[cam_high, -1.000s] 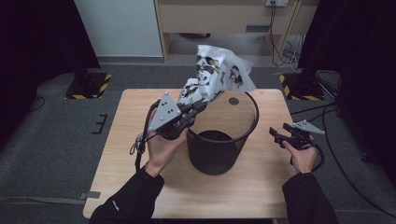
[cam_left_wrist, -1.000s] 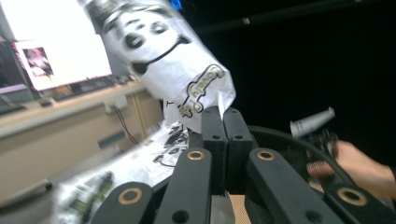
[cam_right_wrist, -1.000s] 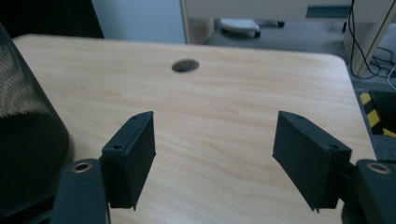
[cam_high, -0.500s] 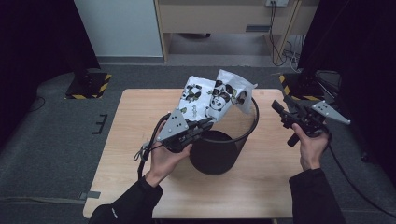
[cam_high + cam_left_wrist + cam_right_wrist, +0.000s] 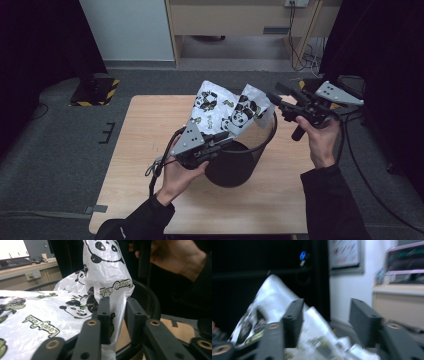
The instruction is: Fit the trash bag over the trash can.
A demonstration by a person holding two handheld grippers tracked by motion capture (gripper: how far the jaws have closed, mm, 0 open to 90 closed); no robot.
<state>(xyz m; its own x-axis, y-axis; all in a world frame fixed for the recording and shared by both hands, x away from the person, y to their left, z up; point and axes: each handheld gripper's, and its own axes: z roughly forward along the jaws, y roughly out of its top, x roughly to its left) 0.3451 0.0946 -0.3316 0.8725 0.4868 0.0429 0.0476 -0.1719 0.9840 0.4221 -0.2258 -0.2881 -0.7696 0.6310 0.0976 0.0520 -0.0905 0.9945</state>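
Two grippers work on one white plastic bag [image 5: 227, 112] printed with pandas, and the work looks to be lining the black mesh bin [image 5: 240, 160] with it. The bin stands upright near the middle of the tabletop [image 5: 145, 150], a little toward its right edge. I judge that the job is at an early stage: the bag is brought to the bin, but it is not yet opened over the rim and not pushed inside. The left gripper [image 5: 220, 141] is at the near-left part of the rim, and in the left gripper view its jaws stand close together with a fold of the bag [image 5: 110, 287] pinched between them, so it holds the bag firmly. The right gripper [image 5: 280, 102] is lifted in the air beyond the right side of the bin, just beside the upper corner of the bag; in the right gripper view its jaws are spread wide and the bag [image 5: 272, 305] is seen behind and between them, blurred, not gripped. What is left, as I judge it, is to catch the free edge with this gripper, to pull the mouth open, to stretch it around the rim and to press the rest down. The bag is crumpled, so its shape is not regular, but its long axis runs up from the pinched part at the rim toward the far edge of the tabletop, and its two peaks point upward and away from the person.
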